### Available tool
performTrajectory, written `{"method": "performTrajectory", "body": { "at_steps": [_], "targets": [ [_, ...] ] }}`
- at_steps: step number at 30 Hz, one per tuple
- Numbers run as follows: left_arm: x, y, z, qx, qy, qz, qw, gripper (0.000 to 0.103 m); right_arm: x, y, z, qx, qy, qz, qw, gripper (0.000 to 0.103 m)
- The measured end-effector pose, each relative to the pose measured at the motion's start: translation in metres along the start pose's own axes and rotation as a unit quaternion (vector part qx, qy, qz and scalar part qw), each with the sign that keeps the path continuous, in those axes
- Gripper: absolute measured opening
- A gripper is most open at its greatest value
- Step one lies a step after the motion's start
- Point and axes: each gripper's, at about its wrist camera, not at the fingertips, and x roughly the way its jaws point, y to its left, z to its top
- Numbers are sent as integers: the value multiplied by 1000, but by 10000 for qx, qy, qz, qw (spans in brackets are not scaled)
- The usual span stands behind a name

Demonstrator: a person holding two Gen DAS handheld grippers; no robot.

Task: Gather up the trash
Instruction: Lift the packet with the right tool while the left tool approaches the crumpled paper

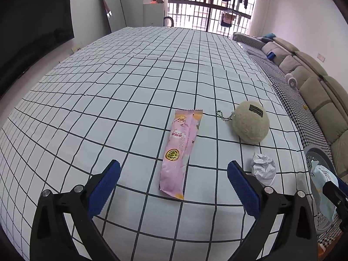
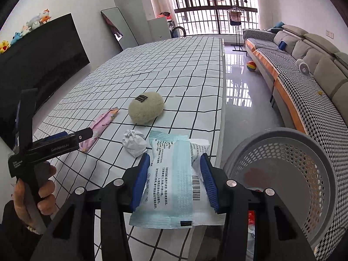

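While left gripper (image 1: 174,187) open, right gripper (image 2: 175,182) clamps blue-white packet (image 2: 171,184) nr basket (image 2: 304,152).

**Two wrist cameras, angled down over the checked table**

The left wrist view looks down the table (image 1: 130,87) toward the window at 12 o'clock, close above the pink wrapper (image 1: 179,152). The right wrist view sits near the table's edge, with the basket (image 2: 282,152) at 3 o'clock. Both share the wrapper, the paper ball (image 1: 263,168) and the plush ball (image 1: 251,122).
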Motion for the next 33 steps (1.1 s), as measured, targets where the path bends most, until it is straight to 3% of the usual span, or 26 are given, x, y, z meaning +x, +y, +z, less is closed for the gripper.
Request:
{"method": "performTrajectory", "body": {
  "at_steps": [15,23,33],
  "targets": [
    [36,-7,19,90,327,343,9988,97,-12,-8,-5,50,-87,106,9999,47],
    [14,-25,10,162,137,143,9997,97,-18,-19,-6,157,-144,73,9997,47],
    [-1,-84,-8,607,59,-133,9981,97,-30,-44,-18,366,-222,52,9991,46]
  ]
}}
